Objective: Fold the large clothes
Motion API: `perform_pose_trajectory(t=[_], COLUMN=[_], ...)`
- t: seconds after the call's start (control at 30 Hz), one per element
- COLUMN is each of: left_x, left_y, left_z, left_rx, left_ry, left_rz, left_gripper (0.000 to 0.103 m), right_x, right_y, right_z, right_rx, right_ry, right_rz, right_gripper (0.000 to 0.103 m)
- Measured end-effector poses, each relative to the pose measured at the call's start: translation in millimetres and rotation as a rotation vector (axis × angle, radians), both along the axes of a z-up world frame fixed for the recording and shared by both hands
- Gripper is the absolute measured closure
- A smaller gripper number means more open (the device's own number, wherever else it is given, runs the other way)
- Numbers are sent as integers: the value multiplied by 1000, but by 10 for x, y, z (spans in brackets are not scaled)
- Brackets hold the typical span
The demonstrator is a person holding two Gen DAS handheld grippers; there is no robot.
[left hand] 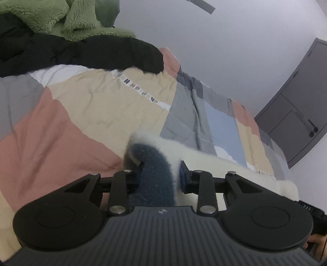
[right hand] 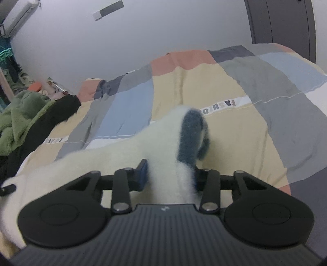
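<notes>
A fluffy cream garment (left hand: 235, 169) with dark blue trim (left hand: 155, 176) lies on a patchwork quilt (left hand: 85, 114). In the left wrist view my left gripper (left hand: 158, 176) is shut on the garment's edge, its blue trim bunched between the pads. In the right wrist view my right gripper (right hand: 170, 174) is shut on another part of the cream garment (right hand: 92, 163), where the blue trim (right hand: 189, 135) curls up past the fingers. The cloth stretches leftward from the right gripper across the quilt (right hand: 235, 133).
A black garment (left hand: 71, 53) and a green fleece one (left hand: 67, 18) are piled at the quilt's far left; both the black garment (right hand: 55, 114) and the green fleece (right hand: 18, 120) show at the left of the right wrist view. A grey door (left hand: 302, 106) stands beyond the bed.
</notes>
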State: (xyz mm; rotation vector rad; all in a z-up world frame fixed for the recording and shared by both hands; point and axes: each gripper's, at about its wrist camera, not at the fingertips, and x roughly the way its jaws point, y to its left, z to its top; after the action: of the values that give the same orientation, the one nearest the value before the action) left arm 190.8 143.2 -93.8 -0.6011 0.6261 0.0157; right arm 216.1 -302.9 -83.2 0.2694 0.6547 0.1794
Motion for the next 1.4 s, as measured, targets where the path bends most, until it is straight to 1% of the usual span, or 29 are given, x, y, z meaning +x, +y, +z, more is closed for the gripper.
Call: perform_pose_trajectory(t=[0.07, 0.13, 0.2, 0.27, 0.37, 0.5, 0.57, 0.63, 0.77, 0.87, 0.9, 0.93, 0.97, 1.0, 1.1, 1.13, 1.2, 1.27, 1.33, 1.37, 1.4], left_x=[-69, -104, -128, -163, -163, -161, -147, -141, -167, -205, -208, -201, -186, -149, 19, 80, 138, 144, 114, 88, 50], left_y=[-17, -69, -108, -110, -110, -93, -77, -92, -106, -127, -162, -212, -237, -248, -229, -212, -161, -109, -91, -98, -114], left_z=[18, 26, 34, 47, 38, 22, 2, 4, 30, 106, 150, 189, 205, 203, 121, 64, -34, -71, -46, -19, 18], left_rx=[-22, 2, 21, 14, 20, 3, -5, 11, 32, 33, 55, 101, 123, 124, 129, 128, 107, 77, 65, 65, 70], left_ry=[-11, -26, -28, -37, -44, -48, -44, -43, -57, -98, -121, -151, -165, -170, -124, -87, -43, -38, -39, -40, -39], left_rz=[18, 26, 29, 35, 27, 27, 30, 28, 16, 39, 33, 21, 15, 10, -2, -7, -8, -9, -11, -12, -14], left_gripper=[70, 70, 72, 72, 72, 72, 72, 72, 73, 74, 74, 74, 74, 74, 74, 74, 74, 73, 72, 70, 59], right_x=[-22, -37, -39, -25, -31, -49, -43, -30, -17, -22, -31, -41, -46, -35, 74, 117, 170, 160, 119, 82, 39], right_y=[-30, -14, 26, 31, 12, 16, 11, 4, 36, 35, 36, 36, 36, 30, 12, 14, 15, 1, -21, -42, -66], right_z=[-18, -19, 9, 33, 28, 3, -13, -35, -34, -7, 7, 19, 26, 21, -70, -114, -166, -191, -171, -155, -137], right_rx=[17, 9, -20, -37, -31, -34, -16, -5, -17, -12, -10, -8, -7, -2, 20, 19, 13, 45, 69, 88, 108], right_ry=[2, -7, -9, -9, -10, -24, -20, -20, -42, -64, -75, -91, -106, -112, -74, -67, -62, -55, -55, -54, -50], right_rz=[-4, 7, 20, 31, 31, 28, 23, 17, 6, -8, -15, -26, -37, -52, -90, -89, -82, -92, -98, -105, -115], right_gripper=[64, 70, 70, 71, 71, 71, 71, 71, 74, 75, 75, 75, 75, 75, 74, 73, 71, 70, 67, 66, 64])
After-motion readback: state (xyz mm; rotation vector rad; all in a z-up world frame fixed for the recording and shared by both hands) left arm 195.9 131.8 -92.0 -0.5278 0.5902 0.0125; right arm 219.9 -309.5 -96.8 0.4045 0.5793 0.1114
